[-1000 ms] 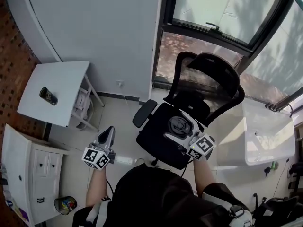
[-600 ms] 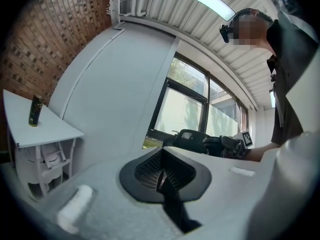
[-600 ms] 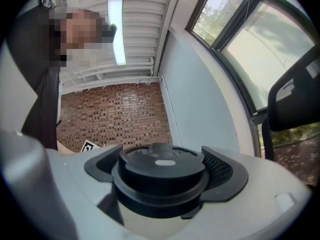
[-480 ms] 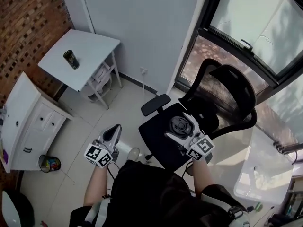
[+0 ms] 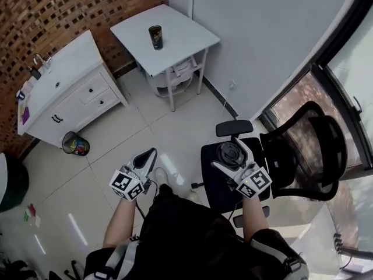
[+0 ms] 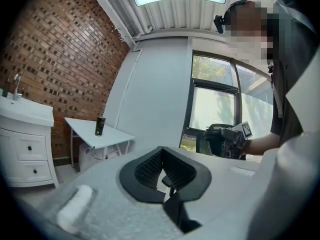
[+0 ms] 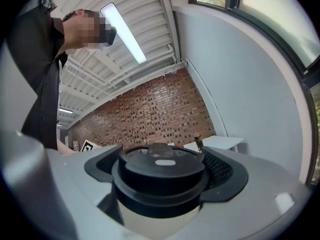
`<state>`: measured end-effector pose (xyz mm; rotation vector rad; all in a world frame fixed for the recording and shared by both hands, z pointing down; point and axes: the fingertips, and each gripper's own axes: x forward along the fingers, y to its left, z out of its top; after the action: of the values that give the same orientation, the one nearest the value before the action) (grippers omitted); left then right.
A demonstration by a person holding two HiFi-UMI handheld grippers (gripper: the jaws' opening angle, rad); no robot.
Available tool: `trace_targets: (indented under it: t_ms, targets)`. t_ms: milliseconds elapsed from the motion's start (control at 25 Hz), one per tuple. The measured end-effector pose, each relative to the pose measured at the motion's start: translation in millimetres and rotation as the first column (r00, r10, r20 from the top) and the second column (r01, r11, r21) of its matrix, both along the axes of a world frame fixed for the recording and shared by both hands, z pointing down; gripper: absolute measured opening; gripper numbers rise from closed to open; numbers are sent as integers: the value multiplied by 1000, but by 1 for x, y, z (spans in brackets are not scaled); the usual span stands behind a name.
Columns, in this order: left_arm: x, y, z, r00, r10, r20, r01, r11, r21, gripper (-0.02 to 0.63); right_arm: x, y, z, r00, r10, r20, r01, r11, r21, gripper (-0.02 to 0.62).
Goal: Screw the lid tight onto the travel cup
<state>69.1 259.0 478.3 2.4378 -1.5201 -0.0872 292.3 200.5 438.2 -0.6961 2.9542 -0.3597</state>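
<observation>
A dark travel cup [image 5: 155, 37] stands upright on a small white table [image 5: 180, 39] far ahead by the wall. It also shows small in the left gripper view, the cup [image 6: 100, 126], and in the right gripper view, the cup [image 7: 198, 142]. My right gripper [image 5: 229, 156] is shut on a round black lid [image 5: 228, 153], held at waist height. Up close the lid [image 7: 159, 171] fills the space between the jaws, with a pale part under it. My left gripper [image 5: 149, 155] hangs at the left, shut and with nothing in it; its black pads [image 6: 150, 166] meet.
A black office chair [image 5: 303, 156] stands just right of me, under the right gripper. A white cabinet with a sink [image 5: 64, 92] lines the brick wall at left, and a waste bin [image 5: 76, 143] sits beside it. Pale tiled floor [image 5: 169, 133] lies between me and the table.
The head view has swung left: table and cup moved from the far left edge to the upper middle, the chair slid right. Both grippers keep their place and state.
</observation>
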Motion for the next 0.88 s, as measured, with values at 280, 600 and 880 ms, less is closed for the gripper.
trace_targets:
  t_ms: [280, 600, 880]
  targets:
    - [-32, -15, -15, 999, -37, 6, 36, 998, 49, 2, -51, -23, -13, 997, -77, 0, 77, 997, 27, 494]
    - [-95, -68, -6, 995, -91, -29, 92, 995, 25, 2, -101, -62, -24, 997, -75, -20, 76, 996, 49, 494]
    - [-140, -98, -13, 998, -37, -55, 40, 998, 38, 2, -166, -94, -17, 995, -103, -4, 103, 994, 26, 494]
